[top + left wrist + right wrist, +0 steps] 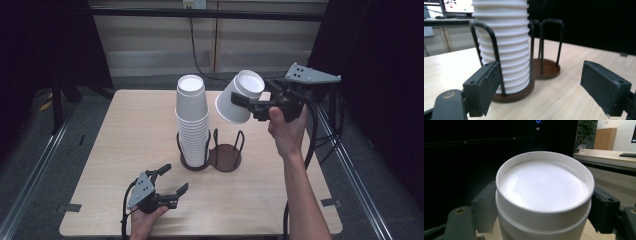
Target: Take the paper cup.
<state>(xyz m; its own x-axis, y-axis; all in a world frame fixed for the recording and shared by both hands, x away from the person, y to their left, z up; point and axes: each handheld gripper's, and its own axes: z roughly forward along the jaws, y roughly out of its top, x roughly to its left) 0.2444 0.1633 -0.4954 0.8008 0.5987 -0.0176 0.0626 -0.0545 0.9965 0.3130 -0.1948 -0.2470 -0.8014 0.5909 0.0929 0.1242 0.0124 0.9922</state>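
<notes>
1 cup stack (192, 125), 1 loose cup (239, 96), 1 holder (226, 158)

Left gripper (541, 92) sitting low over wooden table (574, 62), black jaws standing wide apart, nothing between pads. Stack of white paper cups (504, 45) standing upside down in near ring of dark wire holder (534, 75). Holder's far ring sitting bare beside it.

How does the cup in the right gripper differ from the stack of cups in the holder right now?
The single cup is held in the air and tilted; the stack of cups stands upright in the left ring of the wire holder.
The single cup is clamped in the right gripper; nothing grips the stack, and the left gripper sits open on the table in front of it.
Both are white paper cups, bottom up.
</notes>
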